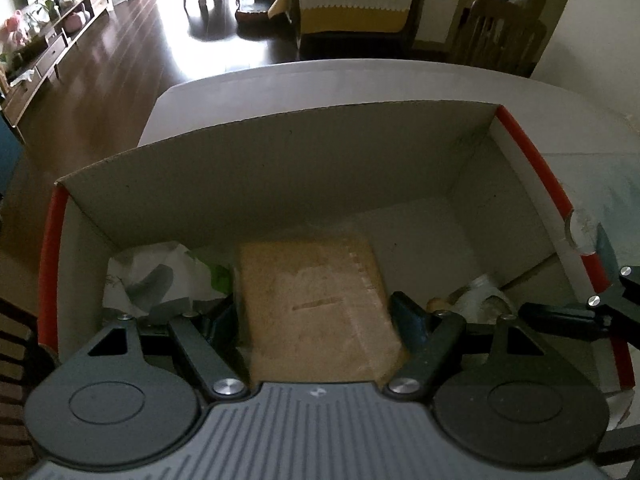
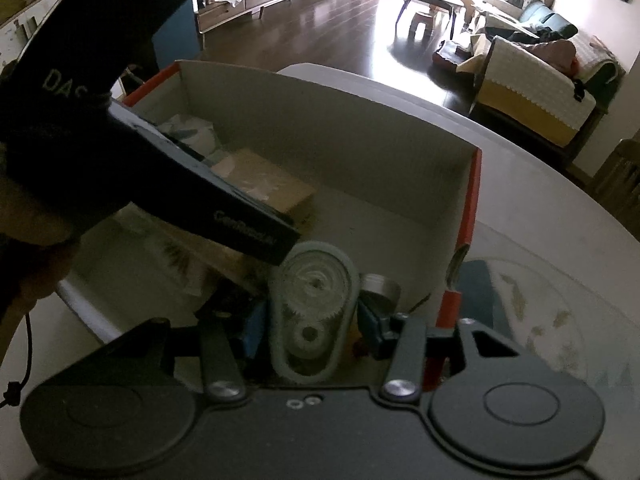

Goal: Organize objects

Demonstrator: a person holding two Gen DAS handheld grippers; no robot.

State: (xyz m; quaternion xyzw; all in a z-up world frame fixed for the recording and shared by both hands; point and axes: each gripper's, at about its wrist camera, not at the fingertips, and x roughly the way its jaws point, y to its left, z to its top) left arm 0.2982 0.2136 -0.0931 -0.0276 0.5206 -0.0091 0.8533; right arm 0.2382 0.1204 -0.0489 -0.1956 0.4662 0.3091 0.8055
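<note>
Cardboard box (image 1: 280,168) on the white table (image 1: 360,80) holds a tan packet (image 1: 316,308), gripped by the left gripper (image 1: 316,316) beside crumpled paper (image 1: 156,276). Right view: right gripper (image 2: 310,320) clamps a correction-tape dispenser (image 2: 314,312) above the box's floor; the left device's dark body (image 2: 120,140) blocks the box's left side; dark wooden floor (image 2: 320,32) beyond.

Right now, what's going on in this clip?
A person is packing items into a red-edged cardboard box on a white table. The left hand-held gripper straddles a tan packet lying on the box floor beside a crumpled printed wrapper. The right hand-held gripper is shut on a geared tape dispenser, low over the box's near corner.
</note>
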